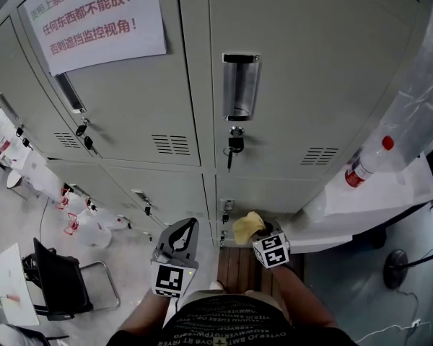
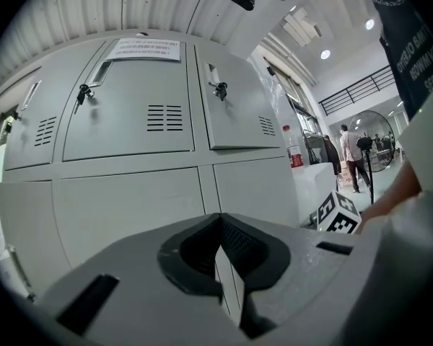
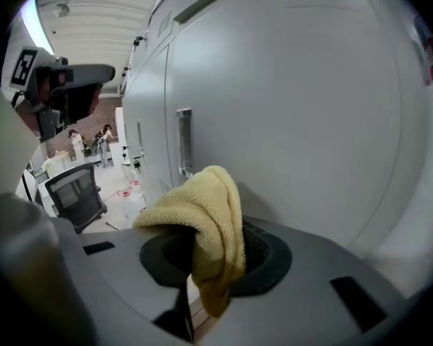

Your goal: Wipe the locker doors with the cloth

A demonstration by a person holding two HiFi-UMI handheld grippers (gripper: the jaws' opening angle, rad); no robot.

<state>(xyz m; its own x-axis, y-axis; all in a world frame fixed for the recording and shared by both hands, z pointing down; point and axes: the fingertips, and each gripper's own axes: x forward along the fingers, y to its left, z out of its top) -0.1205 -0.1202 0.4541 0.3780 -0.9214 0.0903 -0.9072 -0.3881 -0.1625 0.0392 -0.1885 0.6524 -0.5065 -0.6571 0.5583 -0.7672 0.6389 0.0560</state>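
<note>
Grey locker doors (image 1: 296,85) fill the head view, and a lower door (image 1: 274,194) lies just ahead of my grippers. A yellow cloth (image 1: 247,226) is bunched in my right gripper (image 1: 257,231), which is shut on it close to that lower door. In the right gripper view the cloth (image 3: 206,215) droops over the jaws of the right gripper (image 3: 202,269), a short way from the door face (image 3: 296,121) and its handle (image 3: 184,143). My left gripper (image 1: 192,224) hangs to the left, shut and holding nothing. The left gripper (image 2: 221,249) points at the lower doors (image 2: 123,207).
A paper notice (image 1: 94,16) is taped to the upper left door. A key (image 1: 234,144) hangs in the upper right door's lock. A red-capped bottle (image 1: 366,162) stands on a white ledge (image 1: 375,202) at the right. A black chair (image 1: 58,280) and spray bottles (image 1: 72,222) stand at the lower left.
</note>
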